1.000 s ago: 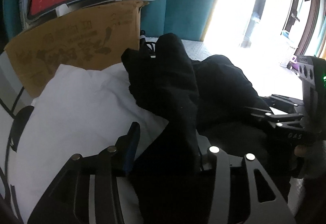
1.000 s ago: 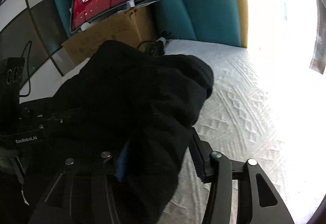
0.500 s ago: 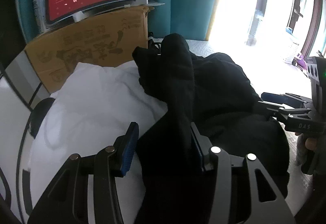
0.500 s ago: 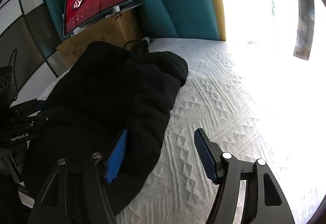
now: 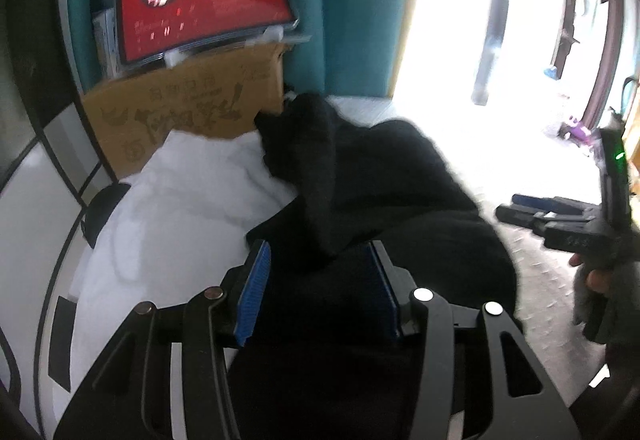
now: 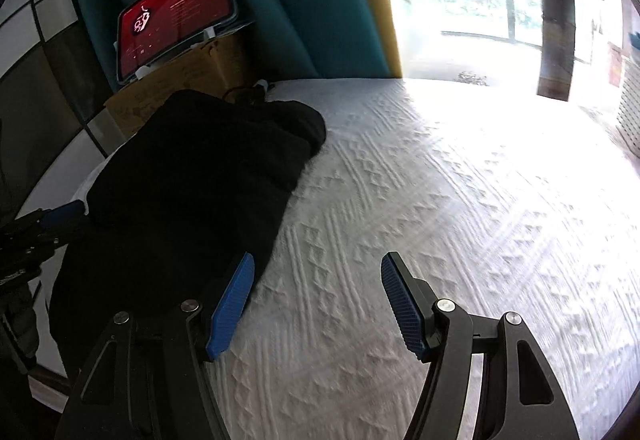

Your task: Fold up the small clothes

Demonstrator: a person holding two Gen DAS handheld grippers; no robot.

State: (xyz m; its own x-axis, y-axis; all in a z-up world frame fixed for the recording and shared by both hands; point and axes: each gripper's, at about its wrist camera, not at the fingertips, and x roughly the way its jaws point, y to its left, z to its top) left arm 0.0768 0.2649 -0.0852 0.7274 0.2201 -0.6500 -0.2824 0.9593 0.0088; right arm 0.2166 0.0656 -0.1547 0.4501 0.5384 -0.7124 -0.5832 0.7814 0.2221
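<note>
Jaws of right gripper (image 6: 316, 304) just spread, empty over bed (image 6: 460, 220); left gripper (image 5: 320, 292) pinching black garment (image 5: 380, 208). Fold released, judged.

You have one black garment (image 6: 192, 180) on the bed, one white pillow (image 5: 180, 200), one cardboard box (image 5: 180, 108) and one red-screened tablet (image 5: 204, 4) on it. You hold two grippers, left (image 5: 320, 288) and right (image 6: 316, 304), each with two blue pads.
</note>
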